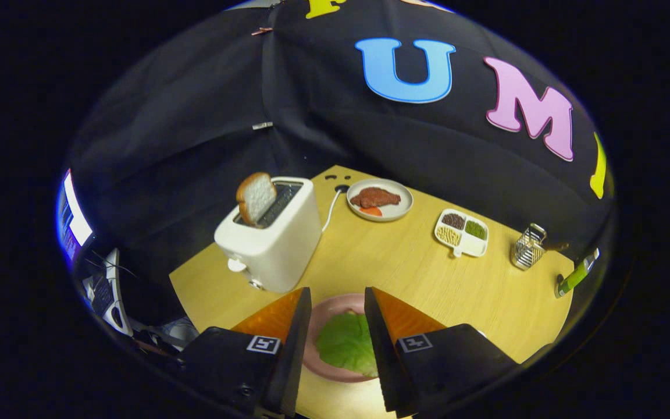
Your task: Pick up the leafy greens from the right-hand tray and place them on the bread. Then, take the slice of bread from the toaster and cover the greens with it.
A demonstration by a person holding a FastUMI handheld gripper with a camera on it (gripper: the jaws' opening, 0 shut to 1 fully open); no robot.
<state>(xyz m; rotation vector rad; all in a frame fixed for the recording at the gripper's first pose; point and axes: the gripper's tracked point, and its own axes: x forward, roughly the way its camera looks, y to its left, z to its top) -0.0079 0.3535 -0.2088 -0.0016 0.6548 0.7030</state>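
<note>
The jaws [338,302] stand parted and hold nothing, low in the frame, above the leafy greens [346,344] lying on a pink plate [335,308]. Up left of centre, the bread slice [255,196] stands in the white toaster [274,238] (tilted) on the wooden counter [416,267].

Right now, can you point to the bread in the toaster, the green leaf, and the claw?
bread slice [256,196]: gripper view, its crumb face.
leafy greens [346,343]: gripper view, leaf's middle, between the claw's fingers.
claw [338,299]: gripper view, open, gap between fingertips.
</note>
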